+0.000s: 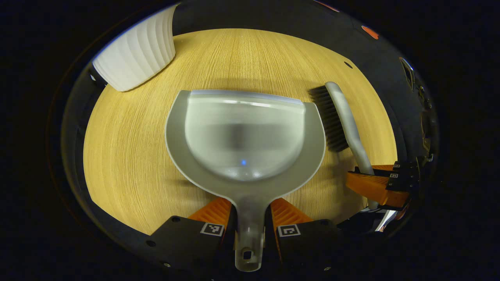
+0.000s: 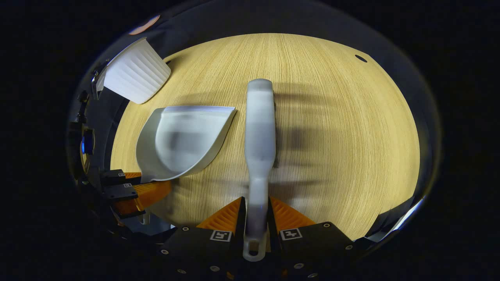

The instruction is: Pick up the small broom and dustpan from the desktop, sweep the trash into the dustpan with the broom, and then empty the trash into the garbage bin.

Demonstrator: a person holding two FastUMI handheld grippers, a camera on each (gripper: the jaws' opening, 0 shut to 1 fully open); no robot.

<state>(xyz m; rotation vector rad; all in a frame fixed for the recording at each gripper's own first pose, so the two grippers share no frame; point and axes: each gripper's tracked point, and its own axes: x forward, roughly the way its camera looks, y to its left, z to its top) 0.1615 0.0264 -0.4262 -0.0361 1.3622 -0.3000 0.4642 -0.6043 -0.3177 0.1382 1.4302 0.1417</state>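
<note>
left gripper (image 1: pixel 250 218): fingers clamped on the handle of the translucent grey plastic dustpan (image 1: pixel 244 136), pan out ahead over the desktop.
right gripper (image 2: pixel 256 220): closed on the handle of the small grey broom with dark bristles (image 2: pixel 259 128), just beside the pan.
trash: none discernible on the wood.
bin: white ribbed garbage bin (image 1: pixel 134 54) stood at the far left edge.
technique: likely best to keep the pan lip flat on the surface, with short broom strokes toward it.
surface: light wood-grain round desktop (image 2: pixel 332 128), dark booth around.

In your left gripper view, the garbage bin (image 1: pixel 134 58) is cut off upper left; the dustpan (image 1: pixel 244 132) interior looks blurred.
</note>
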